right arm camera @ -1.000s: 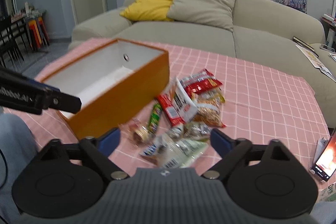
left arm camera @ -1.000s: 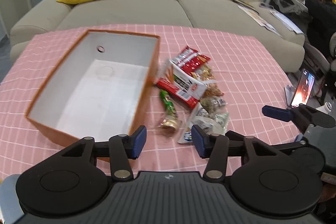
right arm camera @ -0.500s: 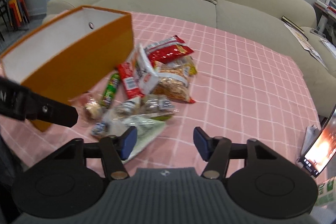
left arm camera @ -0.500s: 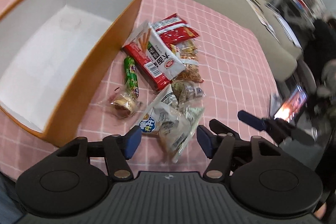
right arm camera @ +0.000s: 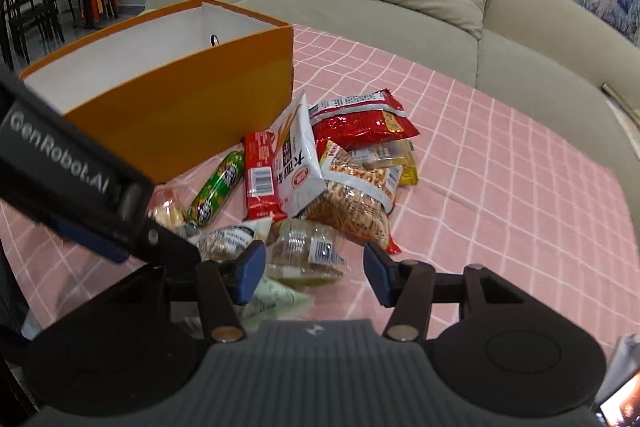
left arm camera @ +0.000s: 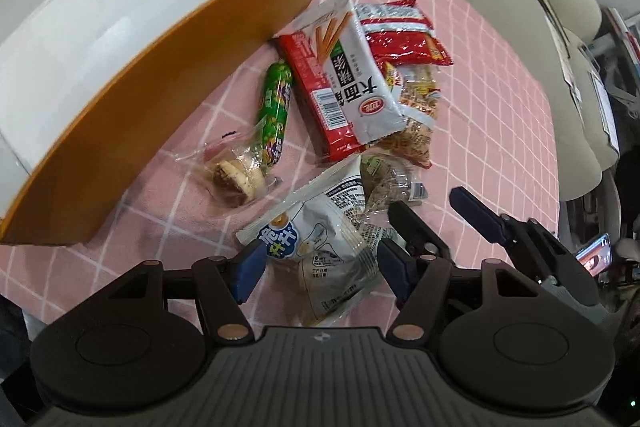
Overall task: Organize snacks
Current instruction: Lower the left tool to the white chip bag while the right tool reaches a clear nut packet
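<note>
Both my grippers have dropped onto the snack pile right of the empty orange box [left arm camera: 120, 131]. Left gripper [left arm camera: 316, 263] jaws released, straddling the white packet [left arm camera: 320, 243]; right gripper [right arm camera: 314, 273] narrowed, unclenched around the clear packet [right arm camera: 304, 247].

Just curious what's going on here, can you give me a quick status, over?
Left gripper open over white snack packet. Right gripper open, nothing held. Orange box empty, snacks piled beside it.
</note>
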The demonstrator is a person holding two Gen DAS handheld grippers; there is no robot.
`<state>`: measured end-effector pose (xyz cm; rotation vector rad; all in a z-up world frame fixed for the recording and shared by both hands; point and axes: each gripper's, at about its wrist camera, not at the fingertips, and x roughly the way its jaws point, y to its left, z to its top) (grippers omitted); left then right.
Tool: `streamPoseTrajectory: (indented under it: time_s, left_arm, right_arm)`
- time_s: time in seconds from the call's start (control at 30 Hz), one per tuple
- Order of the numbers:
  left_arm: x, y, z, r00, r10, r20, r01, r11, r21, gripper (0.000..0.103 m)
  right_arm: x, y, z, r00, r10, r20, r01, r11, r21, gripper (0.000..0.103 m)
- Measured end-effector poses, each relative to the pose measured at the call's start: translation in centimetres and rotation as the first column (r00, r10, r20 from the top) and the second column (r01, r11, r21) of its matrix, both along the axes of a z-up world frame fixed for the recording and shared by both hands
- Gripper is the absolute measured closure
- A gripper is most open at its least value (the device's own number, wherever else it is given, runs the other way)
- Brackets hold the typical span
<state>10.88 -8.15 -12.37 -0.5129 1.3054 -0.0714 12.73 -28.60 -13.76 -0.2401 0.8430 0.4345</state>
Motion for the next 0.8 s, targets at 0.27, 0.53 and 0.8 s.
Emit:
streamPoseTrajectory:
  time_s: [0.27,0.53,0.8]
  left_arm:
    - [1.1,0.0,-1.0,0.998,0.008,-0.059,-0.007,1.000,0.025,0.027]
    - [1.1,0.0,-2.3,0.996,0.012,-0.090,-0.010,1.000,0.025,0.017]
    - [1.0,0.4,-3.3,0.996,0.005,-0.088,-0.004,1.000,0.013,0.010]
  right_arm:
    - [1.5,-0.3,-1.7,0.998,0.003,-0.063,0.001,0.999,0.053,0.050]
    - [1.3,-0.6,-3.1,0.991,0.005,-0.132,0.010,0.993,0.117,0.060]
    - [0.8,-1.0,-3.2,0.988,-0.020,-0.155,0.044,0.987,0.152,0.072]
